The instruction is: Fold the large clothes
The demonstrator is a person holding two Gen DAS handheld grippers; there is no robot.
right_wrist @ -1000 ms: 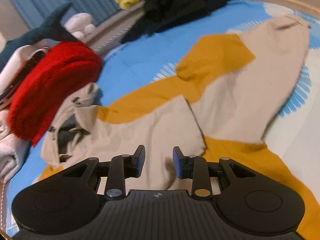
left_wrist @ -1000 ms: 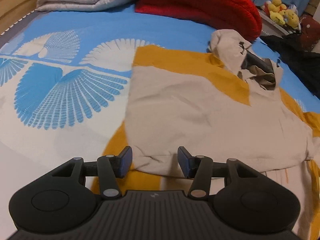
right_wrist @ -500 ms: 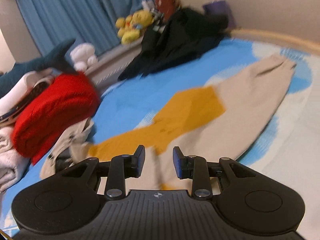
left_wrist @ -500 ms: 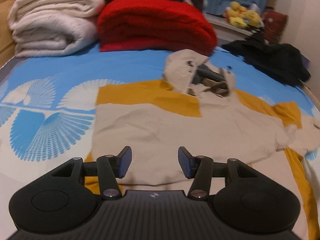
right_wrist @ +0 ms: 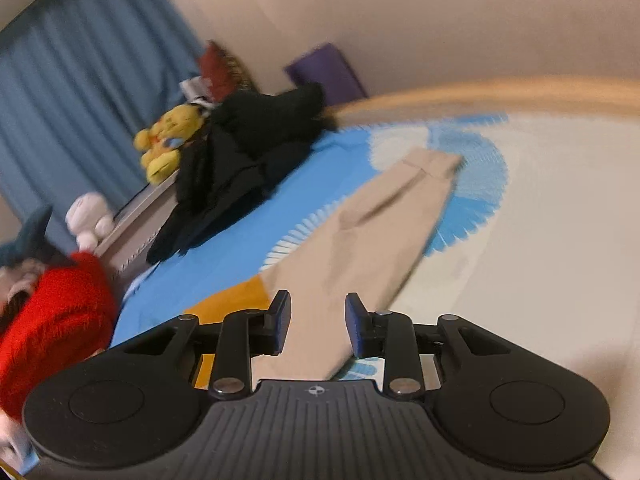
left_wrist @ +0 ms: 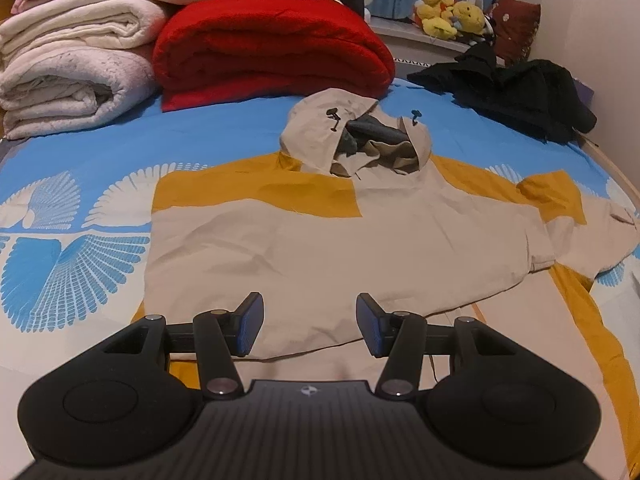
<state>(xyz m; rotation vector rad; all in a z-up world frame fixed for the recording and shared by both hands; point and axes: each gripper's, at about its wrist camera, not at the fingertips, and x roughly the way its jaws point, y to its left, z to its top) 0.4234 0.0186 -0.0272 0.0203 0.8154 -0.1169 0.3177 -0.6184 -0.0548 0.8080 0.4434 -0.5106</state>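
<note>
A beige and mustard hooded top point(left_wrist: 320, 240) lies spread on the blue and white bed sheet point(left_wrist: 72, 216), hood point(left_wrist: 352, 136) at the far end. One sleeve is folded across the body. My left gripper point(left_wrist: 308, 326) hovers open over the top's near hem, nothing between its pads. In the right wrist view the other sleeve point(right_wrist: 384, 224) stretches away toward its cuff point(right_wrist: 436, 164). My right gripper point(right_wrist: 316, 322) hangs open above that sleeve near its mustard patch, empty. This view is blurred.
Folded white blankets point(left_wrist: 76, 68) and a red blanket point(left_wrist: 272, 48) are stacked at the bed's head. A black garment pile point(left_wrist: 516, 92) lies at the far right, also black garment pile point(right_wrist: 248, 152). Yellow plush toys point(left_wrist: 448, 16) sit on a ledge. A wooden bed edge point(right_wrist: 480, 92) runs along the wall.
The left gripper drew back and squared up on the top's hem. The right gripper swung fast to the right, from over the folded body to over the outstretched sleeve. Both stayed open and empty.
</note>
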